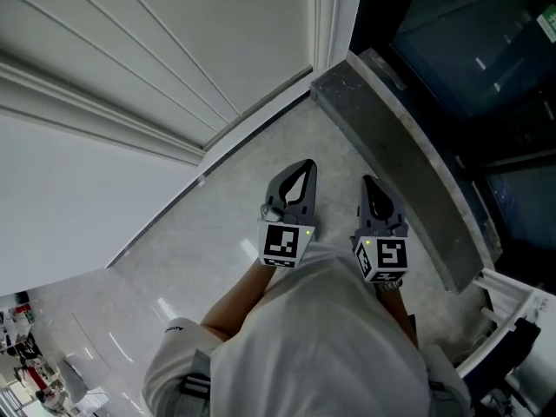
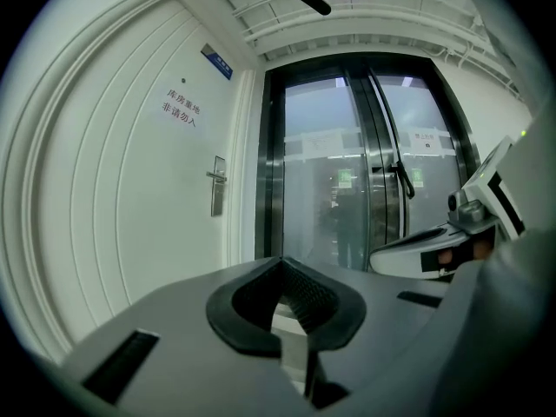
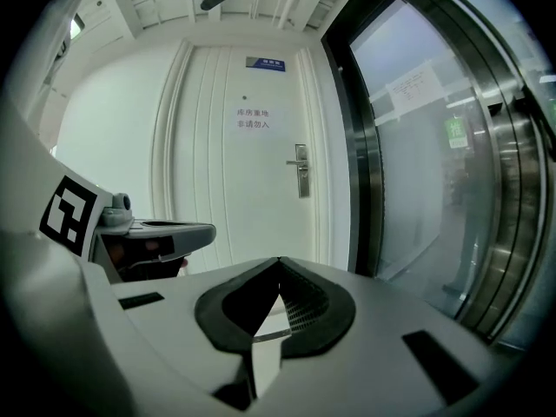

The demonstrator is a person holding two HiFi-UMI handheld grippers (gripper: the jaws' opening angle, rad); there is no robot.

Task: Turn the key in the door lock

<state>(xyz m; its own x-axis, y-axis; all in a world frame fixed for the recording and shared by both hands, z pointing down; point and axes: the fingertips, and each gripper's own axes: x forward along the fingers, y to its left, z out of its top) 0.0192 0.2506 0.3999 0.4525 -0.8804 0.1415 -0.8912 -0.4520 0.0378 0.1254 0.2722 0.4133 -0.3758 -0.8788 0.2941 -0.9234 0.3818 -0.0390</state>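
White door [image 3: 243, 146] stood well ahead of both sets of jaws, with the glass doors [image 3: 417, 181] off to their right. Left gripper [image 2: 280, 262] and right gripper [image 3: 278, 261] each had jaws pressed together, nothing between them. Lock plate [image 3: 301, 169] with its lever sat far ahead of the right jaws and slightly above. Key too small to make out. Risks, as judged: arriving with jaws closed would butt the key, not pinch it — a skewed grip could bend it or catch the lever.
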